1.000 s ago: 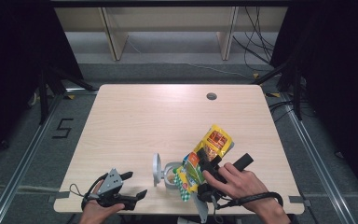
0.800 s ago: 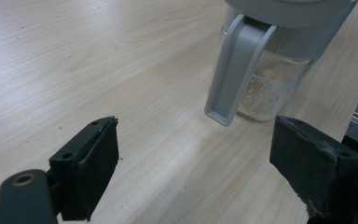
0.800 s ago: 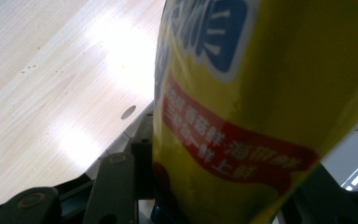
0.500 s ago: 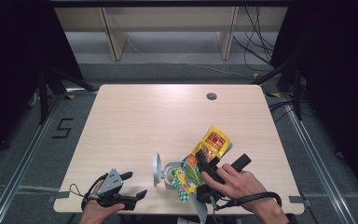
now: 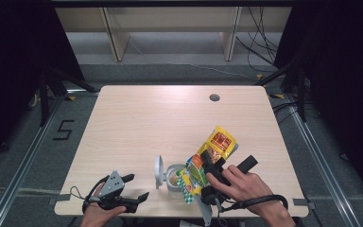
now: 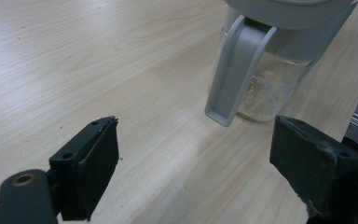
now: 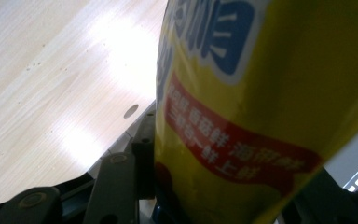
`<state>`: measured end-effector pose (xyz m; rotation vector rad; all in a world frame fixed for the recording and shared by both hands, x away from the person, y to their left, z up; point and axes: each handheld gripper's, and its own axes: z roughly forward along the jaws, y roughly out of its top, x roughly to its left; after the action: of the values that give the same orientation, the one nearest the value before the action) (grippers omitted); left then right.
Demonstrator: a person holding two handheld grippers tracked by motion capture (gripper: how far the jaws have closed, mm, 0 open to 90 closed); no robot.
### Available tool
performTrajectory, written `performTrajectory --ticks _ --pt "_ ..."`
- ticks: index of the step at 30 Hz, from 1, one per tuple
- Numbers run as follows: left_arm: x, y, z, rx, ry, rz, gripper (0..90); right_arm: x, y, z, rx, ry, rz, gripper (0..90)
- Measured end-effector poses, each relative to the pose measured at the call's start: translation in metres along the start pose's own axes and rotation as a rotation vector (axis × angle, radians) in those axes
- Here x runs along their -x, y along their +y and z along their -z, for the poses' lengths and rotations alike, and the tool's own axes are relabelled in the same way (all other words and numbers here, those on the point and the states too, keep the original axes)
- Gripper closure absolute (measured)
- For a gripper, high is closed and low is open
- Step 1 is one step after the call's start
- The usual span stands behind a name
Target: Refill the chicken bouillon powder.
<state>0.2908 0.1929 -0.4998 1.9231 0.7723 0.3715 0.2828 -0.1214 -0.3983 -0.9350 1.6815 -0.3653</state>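
My right gripper [image 5: 207, 163] is clamped on the yellow snack bag [image 5: 212, 153], tipping it over the clear jar [image 5: 174, 177] near the front edge of the surface [image 5: 160, 118]. In the right gripper view the bag [image 7: 261, 107] sits right between my jaws, its blue lettering and red band close up to the camera. The jar's grey lid [image 5: 159, 171] is flipped open and stands on edge at the jar's left side. My left gripper [image 5: 132, 188] rests low at the front left corner, jaws spread wide with nothing between them, well apart from the jar. Looking along it, I see the jar [image 6: 270, 88] ahead with pale granules in its bottom and the grey lid flap [image 6: 235, 70] hanging down its side.
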Motion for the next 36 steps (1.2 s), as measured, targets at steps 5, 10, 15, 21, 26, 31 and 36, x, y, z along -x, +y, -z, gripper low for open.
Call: performTrajectory --ticks 5,10,15,21,26,31,36 --pt "0.002 0.0 0.0 -0.011 0.002 0.022 15.0 0.0 -0.004 0.002 -0.006 0.008 0.018 56.6" --pt "0.0 0.0 0.0 -0.006 0.002 -0.003 15.0 -0.001 -0.004 0.004 -0.008 0.011 0.02 56.6" --pt "0.0 0.0 0.0 -0.007 -0.001 -0.002 15.0 -0.002 -0.003 0.006 -0.01 0.0 0.014 56.6" --pt "0.003 0.0 0.001 -0.005 0.002 0.023 15.0 -0.003 -0.004 0.008 -0.007 0.009 0.017 56.6" --pt "0.001 0.001 0.0 -0.002 -0.005 -0.001 15.0 -0.003 -0.007 0.01 -0.01 0.008 0.03 56.6" --pt "0.001 0.001 0.001 -0.004 -0.001 -0.004 15.0 -0.004 -0.006 0.011 -0.007 0.008 0.021 56.6" --pt "0.001 0.001 0.001 -0.001 -0.004 -0.001 15.0 -0.006 -0.007 0.012 -0.014 0.011 0.006 56.6"
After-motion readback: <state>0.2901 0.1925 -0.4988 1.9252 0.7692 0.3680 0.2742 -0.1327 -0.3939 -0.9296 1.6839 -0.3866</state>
